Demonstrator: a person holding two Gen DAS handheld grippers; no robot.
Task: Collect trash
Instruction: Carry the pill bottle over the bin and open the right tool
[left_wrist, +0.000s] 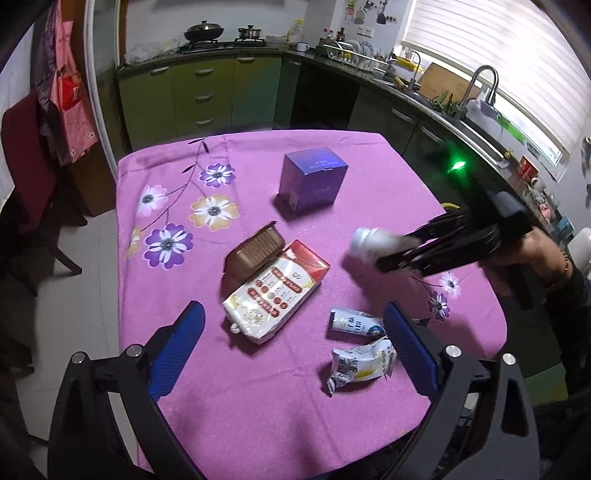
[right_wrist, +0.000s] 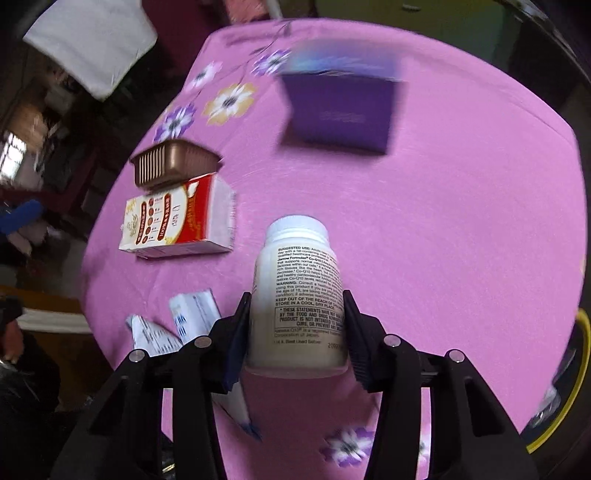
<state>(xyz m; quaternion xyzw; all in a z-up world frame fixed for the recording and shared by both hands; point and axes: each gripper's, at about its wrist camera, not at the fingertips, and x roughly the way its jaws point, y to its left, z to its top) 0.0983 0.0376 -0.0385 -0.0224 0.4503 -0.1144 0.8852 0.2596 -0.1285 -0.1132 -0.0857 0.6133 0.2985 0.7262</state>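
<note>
A: Near field, left wrist view. Left gripper (left_wrist: 291, 343) hangs over the near edge of the table (left_wrist: 258, 424), blue pads spread wide, nothing between them. Agree?

B: Agreed. Just beside its right-hand pad lies a crumpled white and blue wrapper (left_wrist: 360, 365), and right behind that a small blue and white carton (left_wrist: 354, 323) on its side. Both rest on the pink flowered cloth (left_wrist: 177, 369).

A: Right gripper (right_wrist: 295, 328)?

B: Clamped on a white pill bottle (right_wrist: 299, 291): a pad presses each side of the lower body and the cap points away from the camera. No earlier frame, so the grip is all I record. In the left wrist view the bottle (left_wrist: 373, 242) is blurred, off to the right above the cloth, at the tips of the right gripper (left_wrist: 399, 254).

A: Mid-table?

B: Red and white box (left_wrist: 273, 295) lying flat, with a brown ribbed tray (left_wrist: 255, 249) touching its far end. In the right wrist view that tray (right_wrist: 173, 164) sits at the box's (right_wrist: 177, 221) upper edge.

A: Farthest?

B: Purple box (left_wrist: 312, 181) standing upright, well apart from the rest. Behind the table, green kitchen cabinets (left_wrist: 199, 92).
</note>
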